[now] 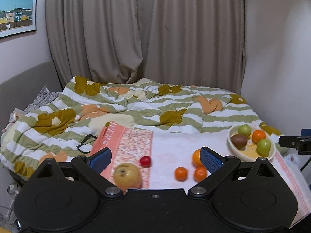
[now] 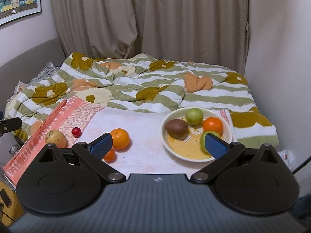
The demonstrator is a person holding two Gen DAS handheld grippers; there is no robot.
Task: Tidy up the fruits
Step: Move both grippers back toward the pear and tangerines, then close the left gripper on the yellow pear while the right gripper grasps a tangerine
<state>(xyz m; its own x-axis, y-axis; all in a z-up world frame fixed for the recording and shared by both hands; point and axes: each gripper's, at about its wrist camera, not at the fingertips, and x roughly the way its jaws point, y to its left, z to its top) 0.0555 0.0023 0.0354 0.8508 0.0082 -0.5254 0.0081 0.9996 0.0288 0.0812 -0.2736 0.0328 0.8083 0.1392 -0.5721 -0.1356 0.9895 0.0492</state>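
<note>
Left gripper (image 1: 155, 158), jaws wide and empty, hovers nearest the loose pear (image 1: 127, 175), left of the bowl (image 1: 233, 145).

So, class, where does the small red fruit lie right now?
In both views the small red fruit lies left of centre on the pink floral cloth, just right of the yellow pear.

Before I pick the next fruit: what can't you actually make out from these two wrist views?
- Right wrist view: the second small orange is hidden behind the right claw; one peeks past its left finger.
- Right wrist view: the near green apple in the bowl is half covered by the right finger.
- Left wrist view: the big orange is partly behind the left claw's finger.
- Towel lettering is cut off by folds.
</note>
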